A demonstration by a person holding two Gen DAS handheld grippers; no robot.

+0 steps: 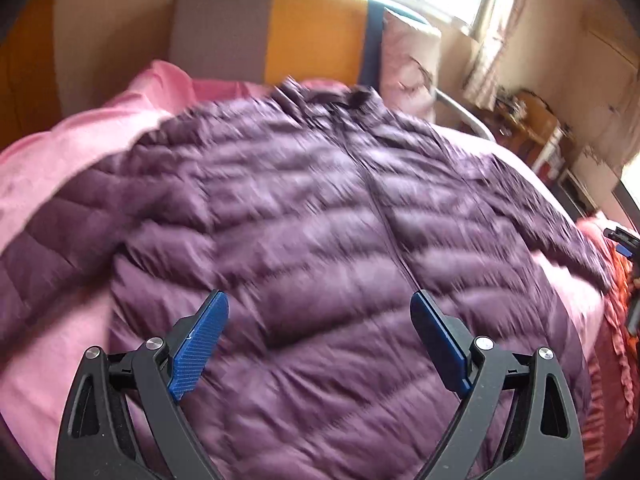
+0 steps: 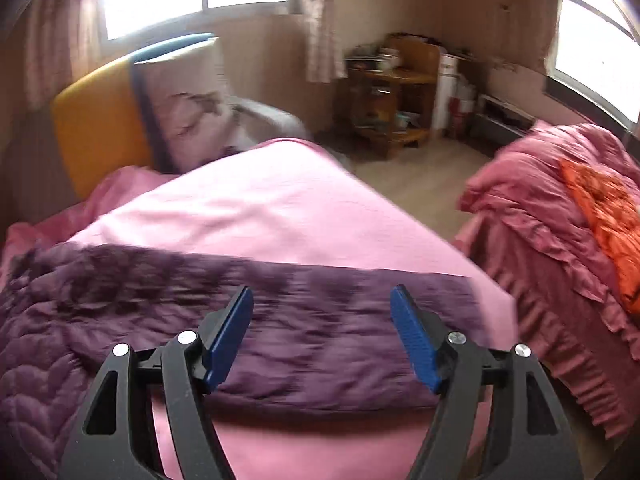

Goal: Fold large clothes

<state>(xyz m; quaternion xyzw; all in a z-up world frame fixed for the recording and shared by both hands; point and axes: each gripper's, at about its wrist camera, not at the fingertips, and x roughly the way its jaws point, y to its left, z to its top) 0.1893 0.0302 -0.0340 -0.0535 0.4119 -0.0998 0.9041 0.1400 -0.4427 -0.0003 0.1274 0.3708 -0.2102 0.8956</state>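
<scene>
A purple quilted puffer jacket [image 1: 320, 216] lies spread front-up on a pink bed sheet [image 1: 52, 184], its zipper running down the middle and its collar toward the headboard. Above the jacket's lower hem hovers my left gripper [image 1: 320, 312], open, with nothing between its blue pads. In the right wrist view one purple sleeve [image 2: 304, 320] stretches across the pink sheet [image 2: 280, 208] toward the bed's edge. My right gripper [image 2: 322, 304] hangs over that sleeve, jaws open and apart from the cloth. Both views are blurred.
A headboard of grey, orange and blue panels [image 1: 280, 28] stands at the far end with a pale pillow [image 2: 188, 100] against it. Right of the bed lies a red ruffled bedspread [image 2: 560, 216] with an orange cloth. A wooden shelf unit [image 2: 396, 92] stands by the wall past bare floor.
</scene>
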